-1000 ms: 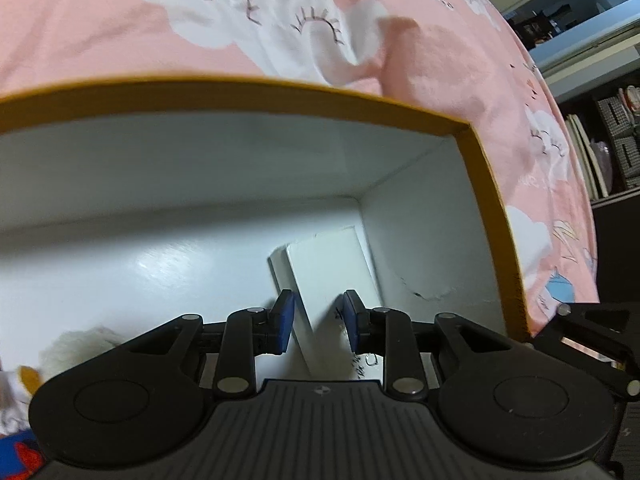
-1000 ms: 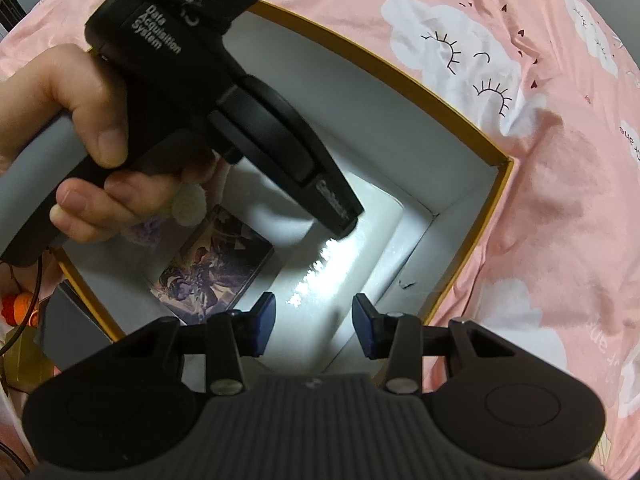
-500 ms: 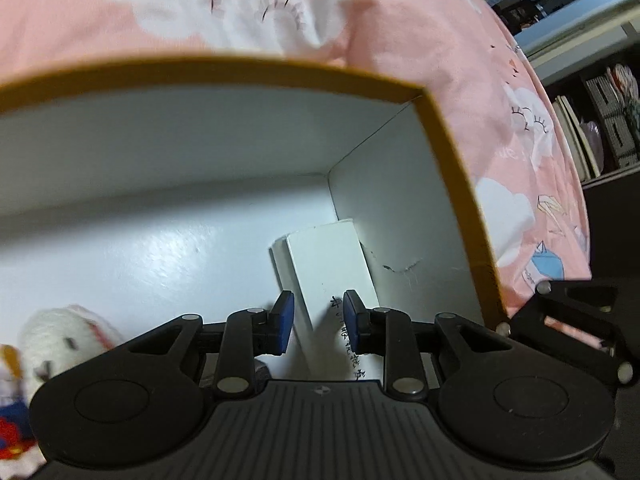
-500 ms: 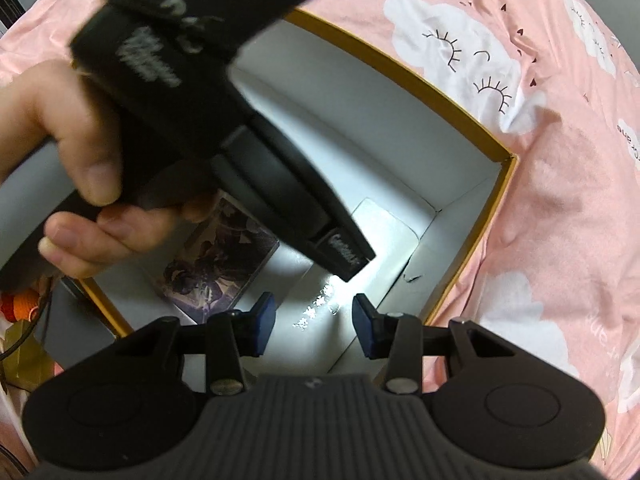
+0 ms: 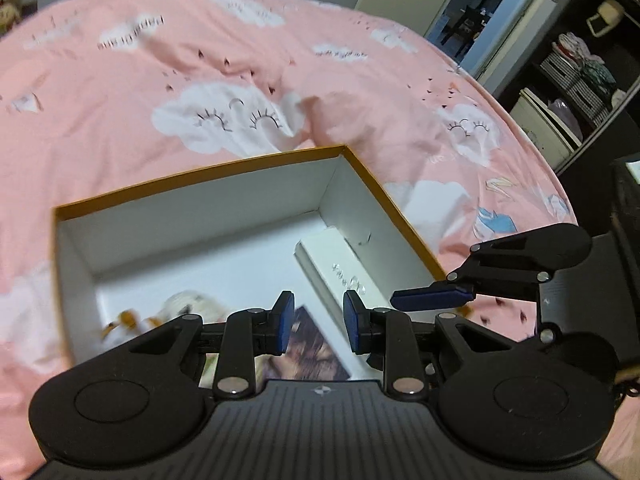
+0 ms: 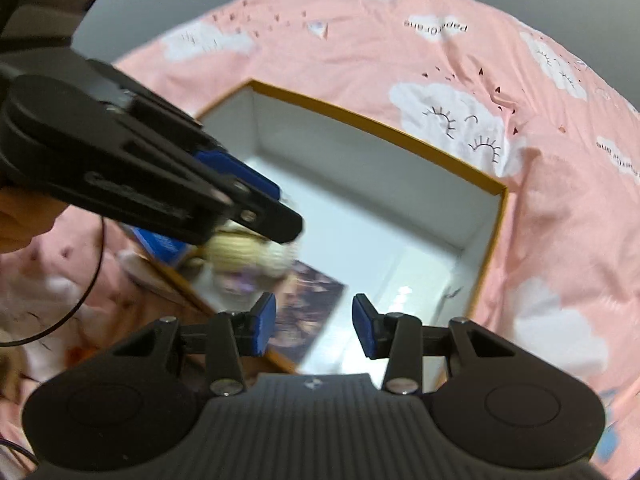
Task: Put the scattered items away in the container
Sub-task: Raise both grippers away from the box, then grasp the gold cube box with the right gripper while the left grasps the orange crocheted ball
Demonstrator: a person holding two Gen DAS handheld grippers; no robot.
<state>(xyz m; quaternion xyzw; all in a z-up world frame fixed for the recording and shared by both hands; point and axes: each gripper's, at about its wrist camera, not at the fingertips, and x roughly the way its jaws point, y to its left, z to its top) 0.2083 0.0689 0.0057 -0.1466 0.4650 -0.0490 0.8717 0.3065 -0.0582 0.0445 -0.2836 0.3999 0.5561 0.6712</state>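
A: How many containers?
B: One white cardboard box with an orange rim (image 5: 360,168), on one pink cloud-print bedsheet (image 5: 120,92).
A: And inside?
B: Three things: one slim white rectangular box (image 5: 340,268), one dark illustrated card (image 5: 316,356), one blurred cream plush toy (image 5: 188,308).
A: Grippers?
B: Two black two-finger grippers with blue pads (image 5: 316,322) (image 6: 314,324).
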